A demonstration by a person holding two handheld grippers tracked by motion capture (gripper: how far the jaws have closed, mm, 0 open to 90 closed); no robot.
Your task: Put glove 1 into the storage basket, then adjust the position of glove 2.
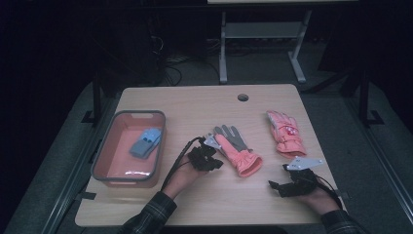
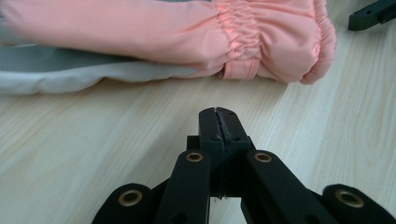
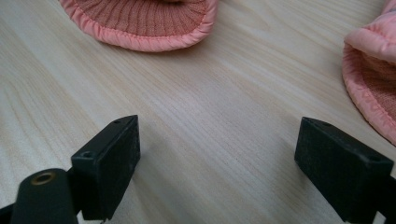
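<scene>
The left gripper (image 2: 218, 122), jaws pressed together on nothing, was held just short of the pink glove (image 2: 177, 37), whose length ran crosswise before it. The right gripper (image 3: 217, 163) was kept spread wide and empty near the table's (image 1: 195, 105) near right corner, farther from that glove.

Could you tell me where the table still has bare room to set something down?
Bare wood runs along the far edge around the round hole, and along the near edge between the two hands. It is crowded mid-table, around the grey-palmed glove, the pink glove and the tray.
</scene>
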